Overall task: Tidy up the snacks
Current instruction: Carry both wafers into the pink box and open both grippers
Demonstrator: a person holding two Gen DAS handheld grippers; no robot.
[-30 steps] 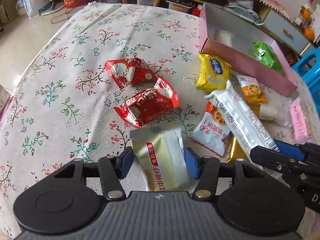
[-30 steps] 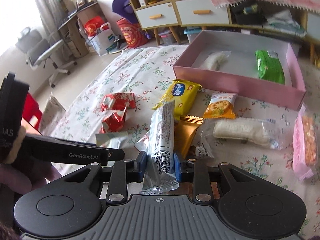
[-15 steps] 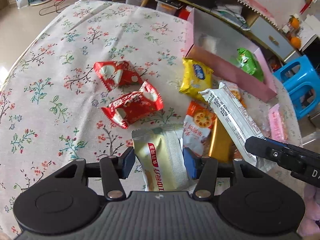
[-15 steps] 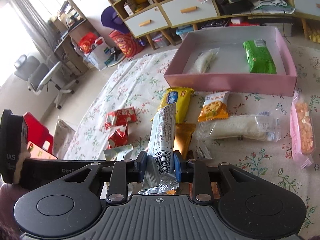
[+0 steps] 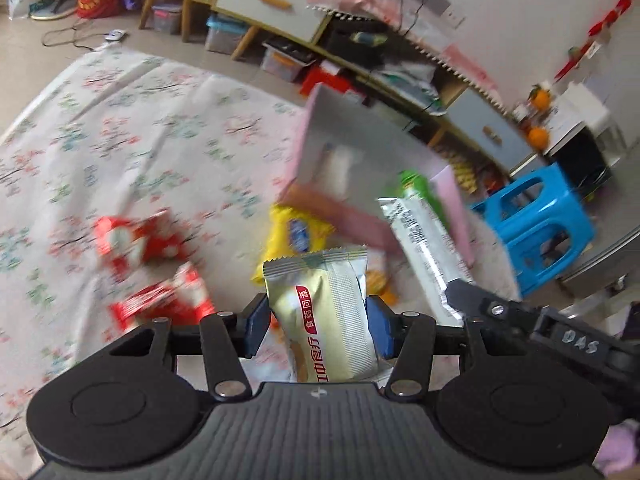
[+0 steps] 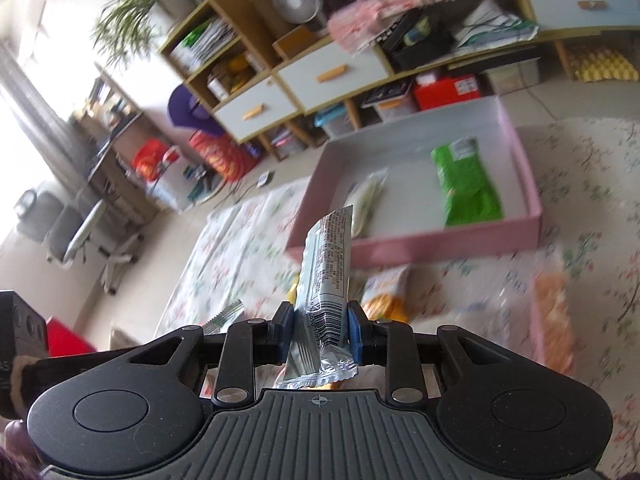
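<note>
My left gripper [image 5: 318, 326] is shut on a gold and silver snack packet [image 5: 326, 312], held above the floral table. My right gripper [image 6: 320, 330] is shut on a long silver snack bar [image 6: 326, 280], also seen in the left wrist view [image 5: 420, 248], held up in front of the pink box [image 6: 416, 246]. The box holds a green packet [image 6: 466, 184] and a pale packet [image 6: 370, 196]. On the cloth lie two red packets [image 5: 136, 240], a yellow packet [image 5: 296, 236] and an orange packet [image 6: 386, 294].
A clear pink-edged snack bag [image 6: 552, 312] lies at the table's right. A blue plastic stool [image 5: 536, 220] stands beside the table. Shelves and drawers [image 6: 332, 72] line the wall behind, and an office chair [image 6: 80, 232] stands at the left.
Both grippers have risen off the table and tilted toward the pink box, each carrying its packet. The box now appears closer in both views.
</note>
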